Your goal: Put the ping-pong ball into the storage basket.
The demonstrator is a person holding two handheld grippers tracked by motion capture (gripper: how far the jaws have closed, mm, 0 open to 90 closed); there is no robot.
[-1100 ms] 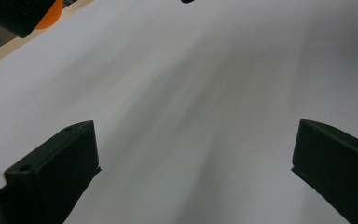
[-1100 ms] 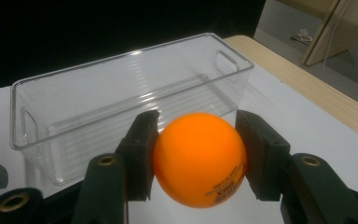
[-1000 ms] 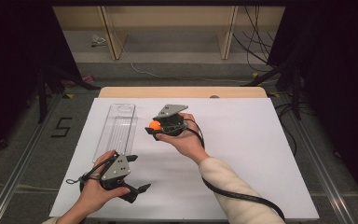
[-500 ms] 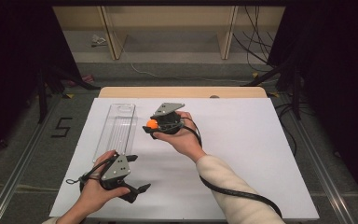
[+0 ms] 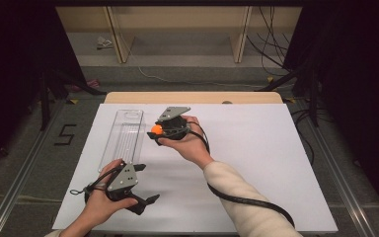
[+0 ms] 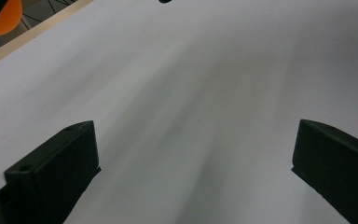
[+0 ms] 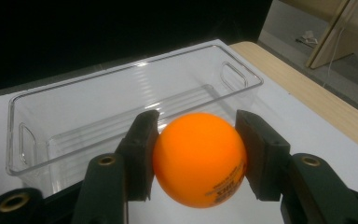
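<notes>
An orange ball (image 7: 199,157) sits clamped between the jaws of my right gripper (image 7: 196,156), held above the white table. From above, the same ball (image 5: 156,130) and right gripper (image 5: 158,133) hang just right of a clear plastic bin (image 5: 124,136), which is long, narrow and holds nothing. In the right gripper view that bin (image 7: 121,107) lies just past the ball. My left gripper (image 5: 148,183) rests near the table's front left edge, its jaws wide apart over bare white surface (image 6: 191,107) with nothing between them.
The white table top (image 5: 256,148) has a wooden strip (image 5: 192,97) along its far edge. A black cable (image 5: 246,202) trails from the right gripper along the sleeve. Shelving legs and loose cables stand on the floor beyond the table.
The right gripper has carried the orange ball a little left, closer to the clear bin. The left gripper has stayed where it was.
</notes>
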